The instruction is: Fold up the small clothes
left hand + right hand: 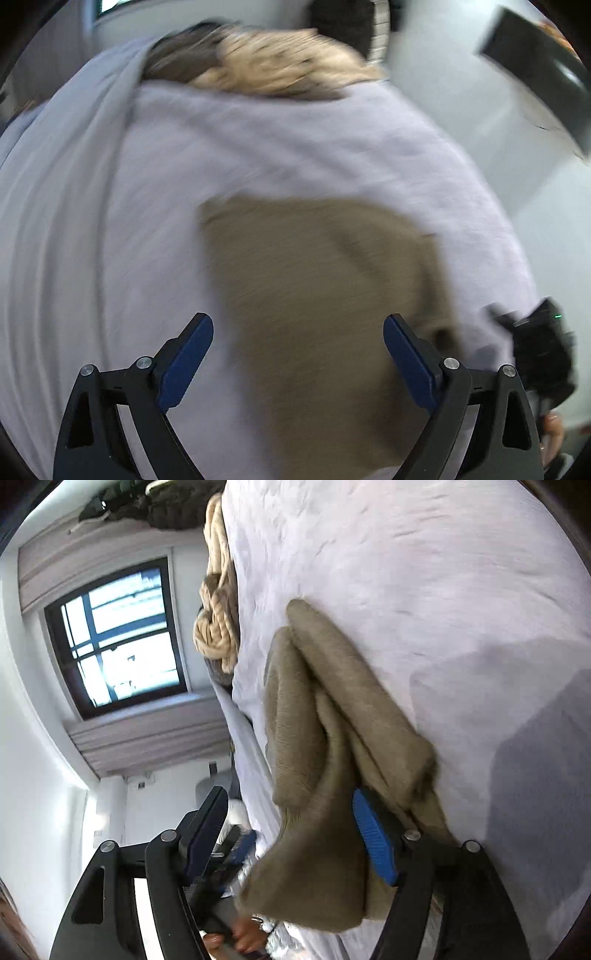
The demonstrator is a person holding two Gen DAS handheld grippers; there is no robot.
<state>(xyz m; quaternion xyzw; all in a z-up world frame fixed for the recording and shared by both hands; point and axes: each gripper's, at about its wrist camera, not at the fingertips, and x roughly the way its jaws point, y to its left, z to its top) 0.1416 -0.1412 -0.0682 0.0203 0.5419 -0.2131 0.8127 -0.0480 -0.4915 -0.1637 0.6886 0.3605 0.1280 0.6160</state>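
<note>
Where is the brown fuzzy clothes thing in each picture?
Left wrist view: the brown garment lies lower middle, flat on the white sheet.
Right wrist view: the garment runs from centre to bottom, bunched.
Shared landmark: the cream knit pile at the sheet's far edge.

One tan garment (317, 280), one cream knit (280, 62) (blurred), two tools.

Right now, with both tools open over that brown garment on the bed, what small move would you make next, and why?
Probably draw the right tool back off the brown garment. Its jaws stand open, yet cloth still drapes over one finger, so the fold could drag. The left tool already hangs open above it on the pale sheet.
</note>
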